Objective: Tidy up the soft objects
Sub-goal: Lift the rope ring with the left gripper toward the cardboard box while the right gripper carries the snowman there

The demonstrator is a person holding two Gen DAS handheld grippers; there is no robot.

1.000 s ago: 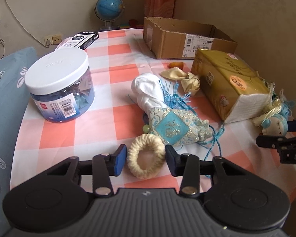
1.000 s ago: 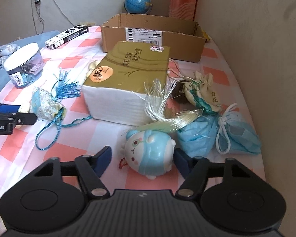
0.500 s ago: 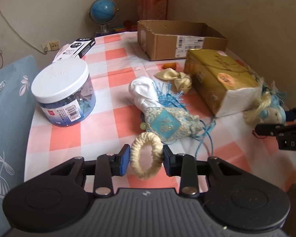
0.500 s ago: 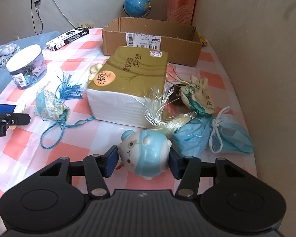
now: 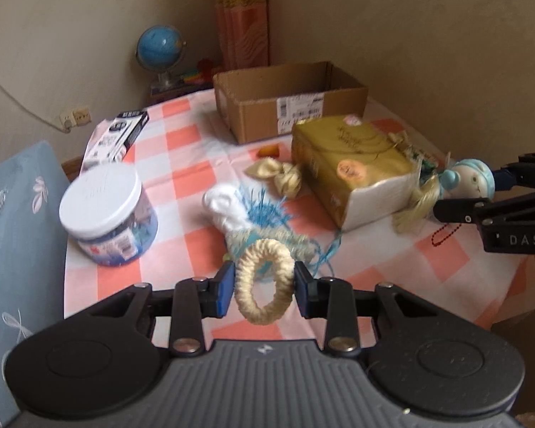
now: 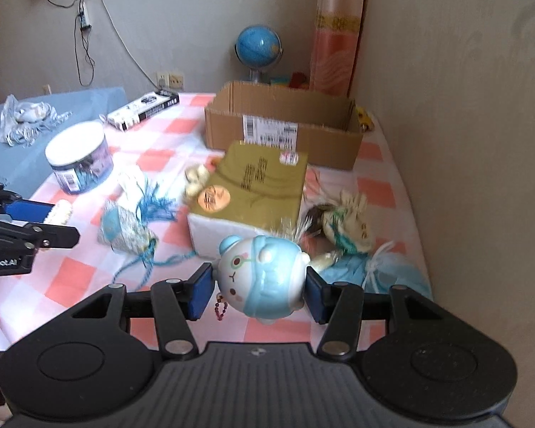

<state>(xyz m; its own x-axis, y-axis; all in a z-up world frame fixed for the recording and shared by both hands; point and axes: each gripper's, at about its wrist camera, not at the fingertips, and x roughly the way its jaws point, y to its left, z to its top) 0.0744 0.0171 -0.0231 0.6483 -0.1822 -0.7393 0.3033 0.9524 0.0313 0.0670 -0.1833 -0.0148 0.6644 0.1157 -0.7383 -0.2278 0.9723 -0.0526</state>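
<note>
My left gripper (image 5: 264, 287) is shut on a cream yarn ring (image 5: 248, 297) and holds it above the checked tablecloth. My right gripper (image 6: 258, 287) is shut on a blue-and-white plush toy (image 6: 260, 278) with a bead chain and pale tassel, lifted off the table; it also shows in the left wrist view (image 5: 470, 178). On the table lie a blue embroidered pouch with tassel (image 6: 125, 228), a white soft piece (image 5: 224, 207), a cream bow (image 5: 278, 174), a cream drawstring pouch (image 6: 349, 221) and blue masks (image 6: 392, 271). An open cardboard box (image 6: 285, 128) stands at the back.
A gold tissue pack (image 6: 253, 189) lies mid-table in front of the box. A white-lidded jar (image 5: 107, 210) stands at the left, a black-and-white carton (image 5: 119, 135) behind it. A globe (image 6: 258, 50) and the wall are close at the back and right.
Both grippers closed on their objects and lifted them: the left took the yarn ring, the right took the plush toy. Both views rose and pulled back from the table.
</note>
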